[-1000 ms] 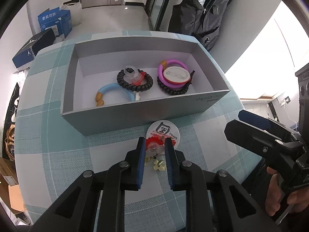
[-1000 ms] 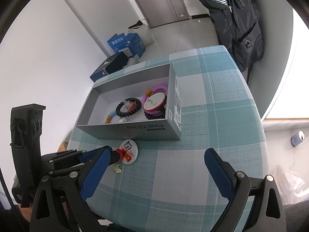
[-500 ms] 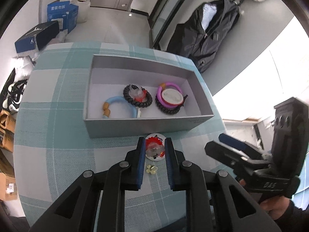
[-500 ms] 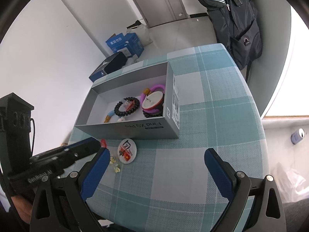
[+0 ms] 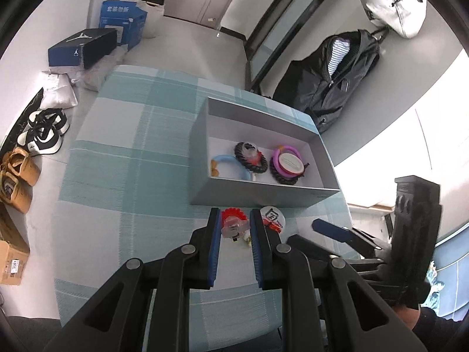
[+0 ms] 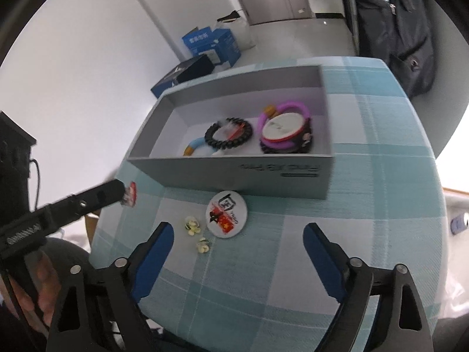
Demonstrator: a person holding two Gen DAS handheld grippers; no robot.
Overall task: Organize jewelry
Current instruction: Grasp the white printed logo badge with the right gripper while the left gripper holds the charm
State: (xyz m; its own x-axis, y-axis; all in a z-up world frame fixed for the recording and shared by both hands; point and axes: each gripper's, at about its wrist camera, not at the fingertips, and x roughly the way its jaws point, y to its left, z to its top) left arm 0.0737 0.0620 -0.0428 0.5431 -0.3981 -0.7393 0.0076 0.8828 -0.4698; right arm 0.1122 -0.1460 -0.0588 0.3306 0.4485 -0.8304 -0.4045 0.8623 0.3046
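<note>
Your left gripper (image 5: 234, 231) is clamped on a small red ruffled clip with a clear plastic part (image 5: 231, 223), carried just short of the near long wall of the open grey cardboard box (image 5: 258, 198), clear of the tablecloth. It's not over the rim yet, so that piece isn't sorted.

Your right gripper (image 6: 234, 249) grasps nothing: jaws wide, though they have just been closing in a bit, with only cloth between them. It hovers at the near edge of the table over the round white pin badge with red and black print (image 6: 226, 214) and the small pale yellow flower earrings (image 6: 193, 225).

Progress, my read: past halfway.

In the box:
- 1 light blue bangle with orange ends (image 5: 227, 162), toward the left end
- 1 black beaded bracelet (image 5: 251, 158) mid-box, with a clear-and-red piece lying on it. Looks like one clip, can't confirm.
- 1 purple ring bangle (image 5: 288, 158) toward the right end
- 1 round white badge, face down (image 5: 290, 162), on top of the purple one
- 1 more dark beaded bracelet (image 5: 285, 177) under that stack

Still out on the teal and white checked tablecloth (image 5: 132, 161):
- 1 pin badge, just beside the box's near wall
- 2 flower earrings, near the badge toward the table's near edge

In hand: 1 red clip. So three loose pieces plus the carried one remain.
</note>
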